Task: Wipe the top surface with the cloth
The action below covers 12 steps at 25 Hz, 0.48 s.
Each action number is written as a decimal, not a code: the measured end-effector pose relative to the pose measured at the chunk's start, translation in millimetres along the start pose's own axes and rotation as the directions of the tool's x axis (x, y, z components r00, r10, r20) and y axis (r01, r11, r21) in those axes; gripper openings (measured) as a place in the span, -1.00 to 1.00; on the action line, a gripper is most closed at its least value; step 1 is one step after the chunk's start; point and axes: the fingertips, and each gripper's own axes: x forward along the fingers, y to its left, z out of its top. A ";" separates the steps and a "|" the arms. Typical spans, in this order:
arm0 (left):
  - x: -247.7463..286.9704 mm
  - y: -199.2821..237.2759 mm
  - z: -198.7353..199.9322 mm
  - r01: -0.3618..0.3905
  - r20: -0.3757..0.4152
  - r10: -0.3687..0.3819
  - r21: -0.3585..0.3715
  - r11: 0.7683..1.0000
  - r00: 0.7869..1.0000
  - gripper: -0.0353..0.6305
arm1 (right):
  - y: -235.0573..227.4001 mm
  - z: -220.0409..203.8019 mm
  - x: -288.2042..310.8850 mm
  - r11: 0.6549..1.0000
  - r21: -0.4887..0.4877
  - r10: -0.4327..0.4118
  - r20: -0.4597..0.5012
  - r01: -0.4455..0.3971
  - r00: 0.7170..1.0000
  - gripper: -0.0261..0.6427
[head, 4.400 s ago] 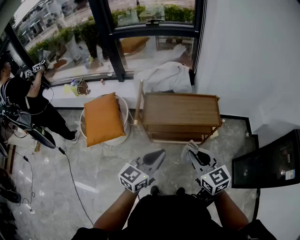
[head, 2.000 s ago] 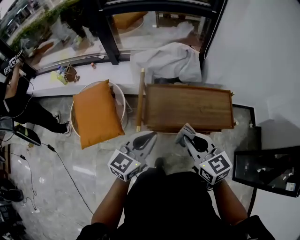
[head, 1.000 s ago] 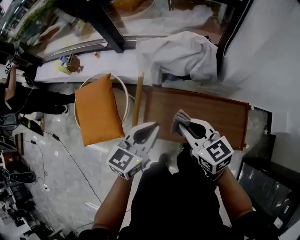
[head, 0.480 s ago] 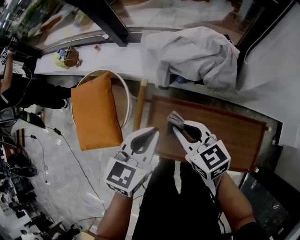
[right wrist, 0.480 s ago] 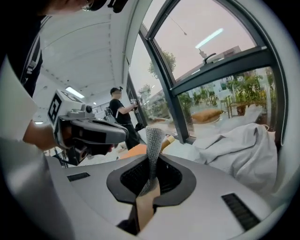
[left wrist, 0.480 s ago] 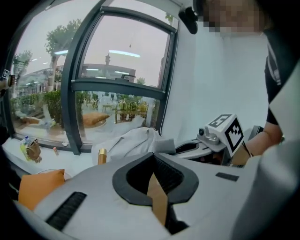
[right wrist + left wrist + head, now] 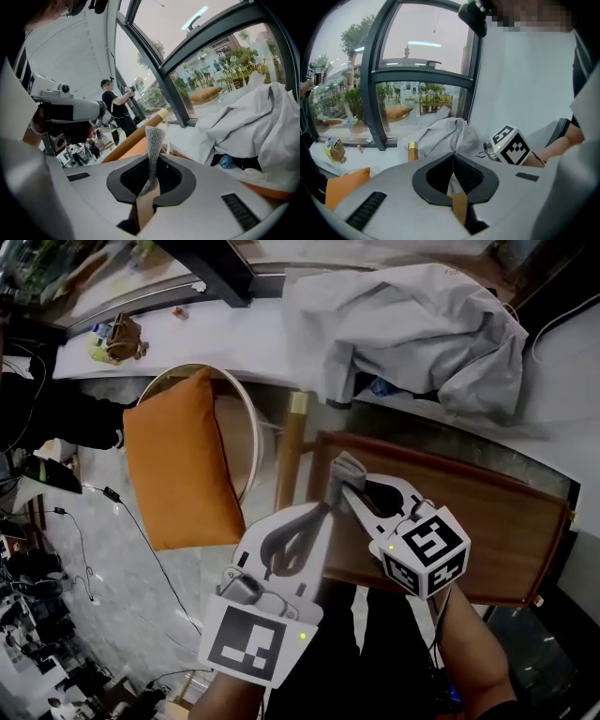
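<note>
Head view, table: a low brown wooden table (image 7: 487, 521) lies crosswise below both grippers, its far side along a white sill.
Head view, right gripper: the grey right gripper (image 7: 345, 486), marker cube at its rear, is over the table's left end. It pinches a small grey knitted cloth (image 7: 342, 467); I cannot tell whether the cloth touches the wood.
Head view, left gripper: the grey left gripper (image 7: 319, 517) is just beside the right one, at the table's near left corner.
Head view, surroundings: an orange rectangular cushion (image 7: 178, 470) rests on a round white-rimmed seat (image 7: 249, 451) left of the table. A wooden pole with a brass cap (image 7: 291, 451) stands between seat and table. A crumpled pale grey sheet (image 7: 422, 324) lies beyond the table.
Left gripper view, jaws: the tips meet, with nothing between them.
Right gripper view, jaws: pressed together on the cloth, which rises from them as a narrow upright strip.
Right gripper view, background: a person in black clothes (image 7: 115, 105) stands far off by the window.
</note>
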 end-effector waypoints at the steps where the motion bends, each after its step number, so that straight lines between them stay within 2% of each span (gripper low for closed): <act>1: 1.1 -0.6 -0.3 0.008 -0.021 -0.007 0.023 1.000 1.000 -0.86 | -2.2 -4.0 6.7 1.000 0.010 0.002 -0.010 -0.002 1.000 -0.81; 3: 3.7 0.0 -2.3 0.008 -0.061 -0.003 0.067 0.998 0.998 -0.86 | -7.0 -11.3 19.0 1.000 0.025 0.003 -0.027 -0.003 1.000 -0.81; 5: 7.6 1.9 -6.8 0.003 -0.085 0.004 0.079 0.997 0.996 -0.86 | -12.7 -17.4 29.1 0.999 0.040 0.001 -0.040 0.001 0.999 -0.81; 10: 11.9 -0.1 -44.5 0.007 -0.162 -0.007 0.002 1.000 0.987 -0.86 | -22.2 -30.2 49.0 0.997 0.070 -0.014 -0.071 0.019 0.997 -0.81; 12: 13.5 0.2 -55.8 0.010 -0.170 -0.010 -0.001 1.000 0.985 -0.86 | -25.0 -33.7 56.8 0.997 0.075 -0.021 -0.079 0.027 0.997 -0.81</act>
